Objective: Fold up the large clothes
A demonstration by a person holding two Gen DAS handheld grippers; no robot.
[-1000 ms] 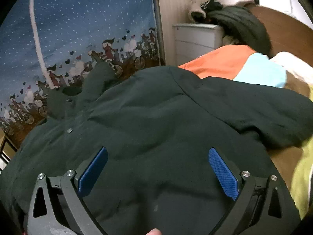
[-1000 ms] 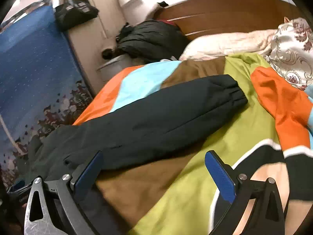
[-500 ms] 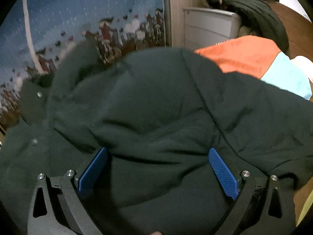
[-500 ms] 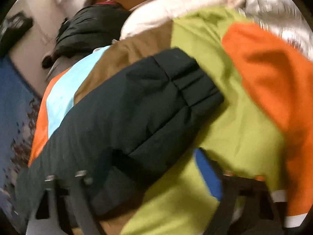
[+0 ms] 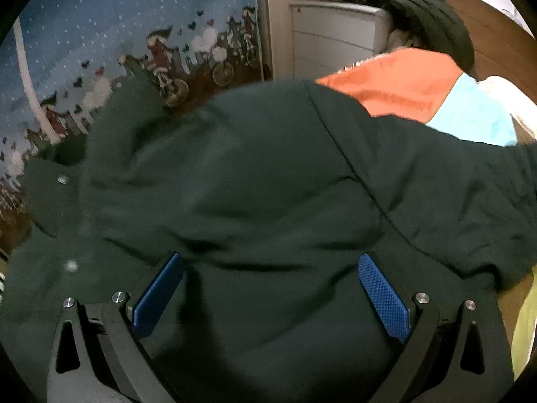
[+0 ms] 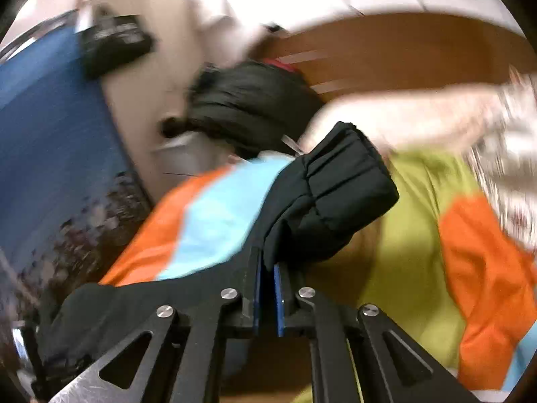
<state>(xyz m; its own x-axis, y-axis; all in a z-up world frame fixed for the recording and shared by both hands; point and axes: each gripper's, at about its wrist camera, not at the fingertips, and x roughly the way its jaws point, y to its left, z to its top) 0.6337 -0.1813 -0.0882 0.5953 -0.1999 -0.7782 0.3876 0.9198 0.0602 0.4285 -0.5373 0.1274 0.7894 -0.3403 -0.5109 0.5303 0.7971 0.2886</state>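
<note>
Pinching puffy quilted sleeve cuff, right tongs clamped; left tongs splayed wide over matte coat.

Patchwork quilt, white dresser, pillow

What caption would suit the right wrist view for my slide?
Right gripper shut on the dark jacket sleeve, lifting its cuff above the colourful bedspread.

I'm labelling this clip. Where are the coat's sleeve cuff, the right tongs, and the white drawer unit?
sleeve cuff (image 6: 345, 181), right wrist view, ribbed end.
right tongs (image 6: 268, 268), right wrist view, between the tips pinching the sleeve.
white drawer unit (image 5: 335, 33), left wrist view, drawer front.
</note>
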